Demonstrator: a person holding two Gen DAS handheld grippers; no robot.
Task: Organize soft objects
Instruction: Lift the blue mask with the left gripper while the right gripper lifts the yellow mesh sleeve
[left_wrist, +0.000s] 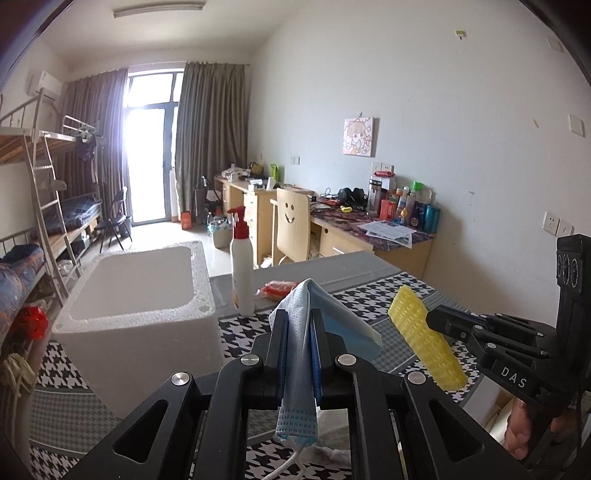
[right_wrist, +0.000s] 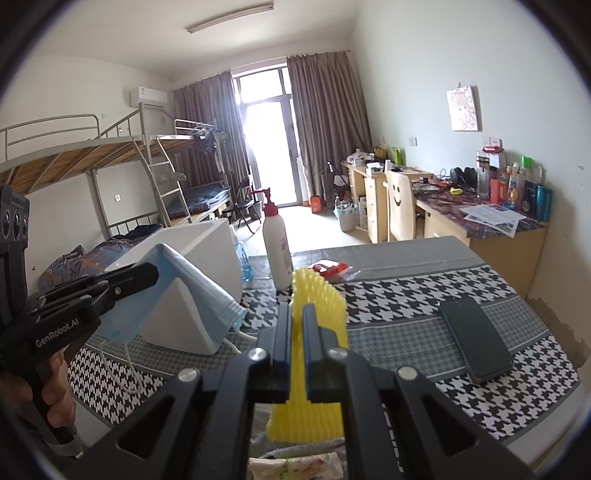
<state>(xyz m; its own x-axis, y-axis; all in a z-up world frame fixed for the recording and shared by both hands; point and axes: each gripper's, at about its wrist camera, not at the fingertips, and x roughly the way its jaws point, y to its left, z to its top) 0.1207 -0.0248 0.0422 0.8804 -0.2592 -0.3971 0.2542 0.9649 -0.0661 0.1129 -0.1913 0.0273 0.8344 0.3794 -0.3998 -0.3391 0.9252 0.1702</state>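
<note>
My left gripper (left_wrist: 298, 321) is shut on a blue face mask (left_wrist: 332, 321), held above the checkered table; the mask also shows in the right wrist view (right_wrist: 199, 295), where the left gripper (right_wrist: 151, 275) clamps it. My right gripper (right_wrist: 296, 314) is shut on a yellow bumpy foam pad (right_wrist: 321, 306), held upright above the table; the pad (left_wrist: 424, 332) and the right gripper (left_wrist: 432, 319) also show in the left wrist view. A white foam box (left_wrist: 140, 295) stands open on the table's left, just left of the mask.
A white pump bottle (left_wrist: 242, 269) with a red top stands beside the box. A red packet (left_wrist: 279, 288) lies behind it. A black phone (right_wrist: 476, 339) lies on the table's right. A floral cloth (right_wrist: 295, 465) lies under my right gripper. Desks and bunk beds stand beyond.
</note>
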